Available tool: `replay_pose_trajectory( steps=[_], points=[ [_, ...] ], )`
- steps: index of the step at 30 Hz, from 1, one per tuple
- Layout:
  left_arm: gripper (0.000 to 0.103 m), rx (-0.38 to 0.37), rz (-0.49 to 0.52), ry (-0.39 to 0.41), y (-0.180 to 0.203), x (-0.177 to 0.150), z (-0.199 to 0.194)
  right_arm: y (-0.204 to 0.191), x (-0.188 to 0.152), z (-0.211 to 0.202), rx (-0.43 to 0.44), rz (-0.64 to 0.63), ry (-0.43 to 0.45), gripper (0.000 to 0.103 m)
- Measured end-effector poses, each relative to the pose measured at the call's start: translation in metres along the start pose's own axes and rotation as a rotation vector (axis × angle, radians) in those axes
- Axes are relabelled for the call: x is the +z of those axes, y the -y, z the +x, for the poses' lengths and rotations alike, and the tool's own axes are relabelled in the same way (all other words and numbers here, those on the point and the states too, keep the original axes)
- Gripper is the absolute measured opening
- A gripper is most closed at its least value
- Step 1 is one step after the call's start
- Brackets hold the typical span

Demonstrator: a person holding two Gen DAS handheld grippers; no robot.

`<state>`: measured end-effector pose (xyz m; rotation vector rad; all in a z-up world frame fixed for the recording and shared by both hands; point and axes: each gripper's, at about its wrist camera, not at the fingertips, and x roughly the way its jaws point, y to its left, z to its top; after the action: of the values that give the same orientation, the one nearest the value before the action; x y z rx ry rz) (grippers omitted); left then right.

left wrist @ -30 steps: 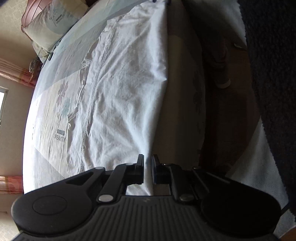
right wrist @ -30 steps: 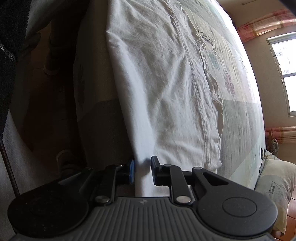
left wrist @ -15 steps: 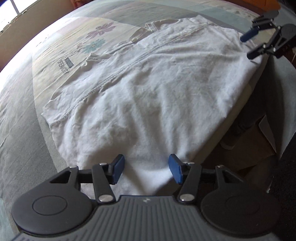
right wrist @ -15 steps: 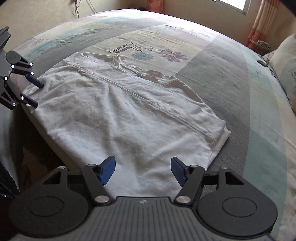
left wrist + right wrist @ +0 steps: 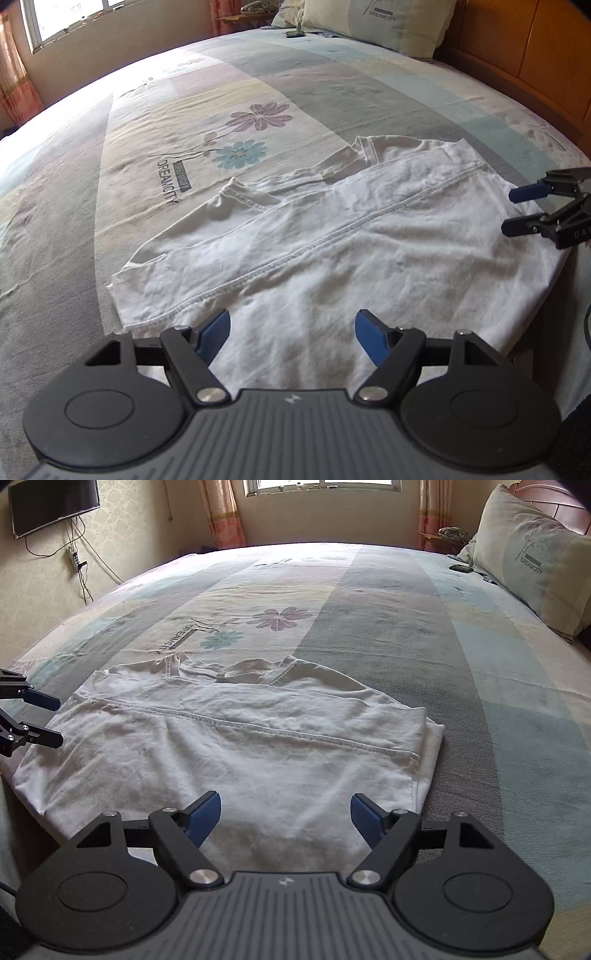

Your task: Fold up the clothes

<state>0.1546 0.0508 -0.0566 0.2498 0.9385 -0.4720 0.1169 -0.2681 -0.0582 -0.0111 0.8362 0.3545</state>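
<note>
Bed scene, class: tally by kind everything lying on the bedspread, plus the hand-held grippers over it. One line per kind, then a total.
White T-shirt: 1
Pillow: 1
Small dark object by the pillow, too small to identify: 1
Hand-held grippers, left and right, both jaws opening with nothing between them: 2
Total: 5

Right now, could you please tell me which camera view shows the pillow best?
The right wrist view: the pillow stands at the upper right with its whole printed face and most of its outline visible at the head of the bed. The left wrist view shows only its lower part, cut off by the top edge.
</note>
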Motion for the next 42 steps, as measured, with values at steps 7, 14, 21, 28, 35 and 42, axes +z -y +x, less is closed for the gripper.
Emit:
replay_pose_trajectory(
  steps=[7,14,21,28,35,42],
  points=[
    [0.088,-0.037,-0.163,-0.006,-0.003,-0.008,0.035,0.000,-0.023,0.020,0.007,0.011,0.035,0.103],
    [0.088,-0.029,-0.264,0.006,0.000,-0.003,0.026,0.019,-0.007,0.016,0.076,0.105,0.015,0.103],
    [0.088,-0.027,-0.212,0.012,0.021,0.004,0.023,0.097,0.005,-0.001,0.227,0.355,0.081,0.103],
    [0.088,-0.038,-0.172,0.030,0.040,0.015,0.025,0.148,0.014,0.026,0.325,0.467,0.042,0.072],
    [0.088,-0.002,-0.142,0.005,0.046,0.015,0.028,0.154,0.029,0.033,0.307,0.429,0.046,0.061],
    [0.088,0.013,-0.141,0.009,0.048,0.014,0.028,0.168,0.028,0.035,0.336,0.481,0.058,0.061]
  ],
)
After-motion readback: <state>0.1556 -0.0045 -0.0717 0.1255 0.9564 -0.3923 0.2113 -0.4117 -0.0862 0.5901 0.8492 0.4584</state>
